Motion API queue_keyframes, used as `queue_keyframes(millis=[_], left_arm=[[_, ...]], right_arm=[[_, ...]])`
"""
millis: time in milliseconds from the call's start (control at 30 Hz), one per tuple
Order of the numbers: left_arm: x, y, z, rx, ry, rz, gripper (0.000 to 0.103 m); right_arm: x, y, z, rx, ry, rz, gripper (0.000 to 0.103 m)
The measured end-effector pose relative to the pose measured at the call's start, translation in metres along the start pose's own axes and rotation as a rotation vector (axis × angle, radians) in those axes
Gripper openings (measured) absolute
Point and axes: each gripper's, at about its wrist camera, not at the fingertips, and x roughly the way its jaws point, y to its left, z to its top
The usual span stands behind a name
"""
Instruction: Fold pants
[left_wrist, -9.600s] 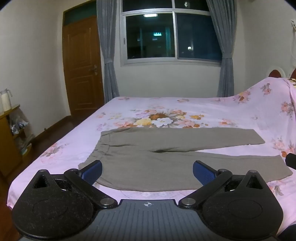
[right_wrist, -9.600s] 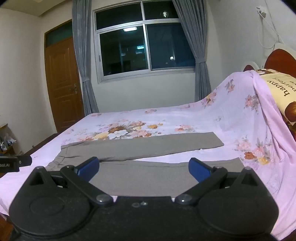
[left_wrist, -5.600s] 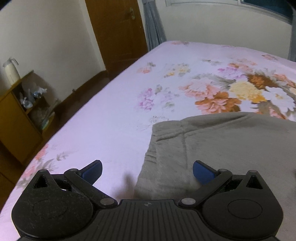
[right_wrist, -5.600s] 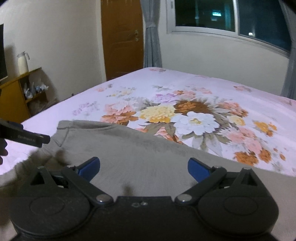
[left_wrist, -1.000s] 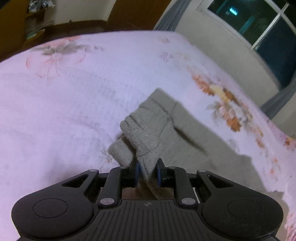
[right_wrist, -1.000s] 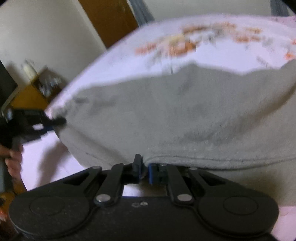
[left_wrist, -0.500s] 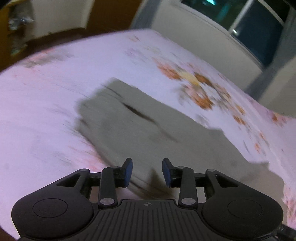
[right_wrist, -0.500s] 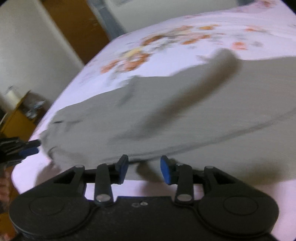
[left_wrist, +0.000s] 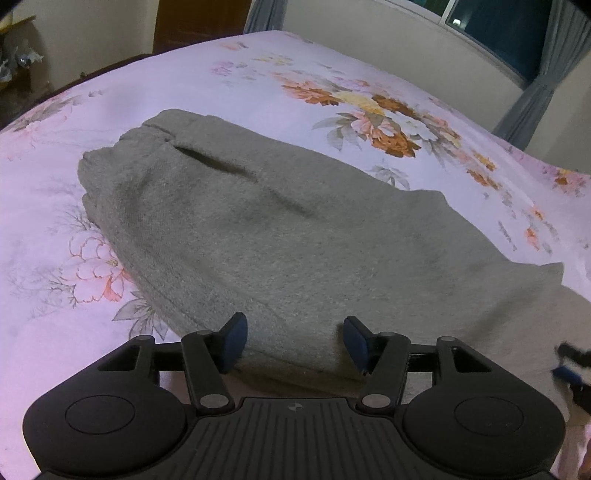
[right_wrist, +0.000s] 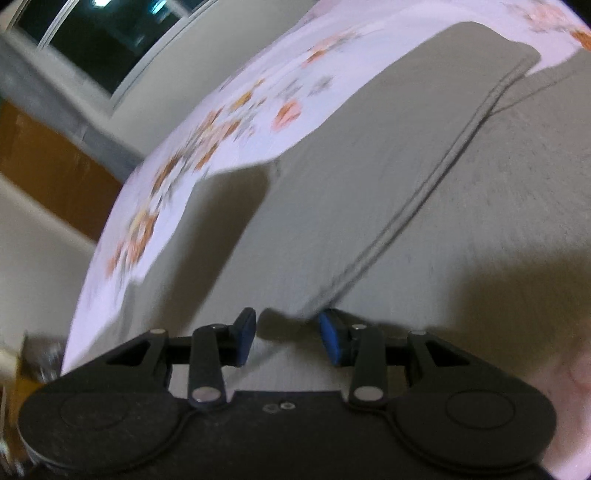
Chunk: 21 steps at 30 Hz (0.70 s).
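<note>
The grey pants (left_wrist: 258, 229) lie on the bed, on the pink sheet with flowers (left_wrist: 92, 266), and they are already folded 1 time along their length: one leg is laid over the other, and the waistband with a pocket slit is at the far left in the left wrist view. In the right wrist view the edge of the upper layer runs as a long seam across the cloth, and it does not sit exactly on the lower layer, so the 2 legs are not fully aligned there. The left gripper (left_wrist: 293, 345) is released and its jaws are opening; the near edge of the pants lies just in front of them, but the blue pads (left_wrist: 232, 343) do not press on it. The right gripper (right_wrist: 288, 341) is also released, with a gap between its pads; a corner of the upper cloth hangs just above this gap, but nothing is pinched. This view is tilted and blurred, so small details are not clear to me. I think the first fold is done, and what is left is to fold the long shape across, probably 1 or 2 times, bringing the leg ends toward the waistband, and then to smooth it.
</note>
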Motion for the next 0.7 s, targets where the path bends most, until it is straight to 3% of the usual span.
queue_keyframes(millis=[100,133,200,367,467,533,600,667,700], left_arm=[[0.003,-0.007,0.000,0.018,-0.004,0.006,0.070],[0.004,-0.010,0.000,0.022,-0.008,-0.003,0.080],[0.005,-0.018,-0.001,0.048,-0.009,-0.001,0.087],[0.005,-0.028,-0.004,0.097,-0.013,0.026,0.092],[0.005,-0.030,-0.005,0.126,-0.009,0.033,0.092],[0.005,-0.032,-0.008,0.162,-0.010,0.049,0.092],[0.007,-0.039,-0.012,0.205,-0.013,0.077,0.093],[0.010,-0.045,-0.015,0.236,-0.019,0.096,0.098],[0.010,-0.048,-0.017,0.246,-0.022,0.105,0.099]], right_arm=[[0.010,-0.007,0.007,0.079,-0.031,0.012,0.031],[0.011,-0.007,0.008,0.080,-0.034,0.011,0.017],[0.004,-0.005,0.009,0.025,-0.056,0.009,0.008],[-0.046,0.018,-0.001,-0.209,-0.155,-0.035,0.008],[-0.078,0.014,-0.015,-0.265,-0.172,-0.028,0.008],[-0.078,0.008,-0.026,-0.292,-0.142,-0.070,0.008],[-0.051,-0.004,-0.032,-0.301,-0.052,-0.156,0.008],[-0.040,-0.013,-0.034,-0.287,-0.021,-0.169,0.008],[-0.041,-0.009,-0.032,-0.294,-0.026,-0.167,0.015]])
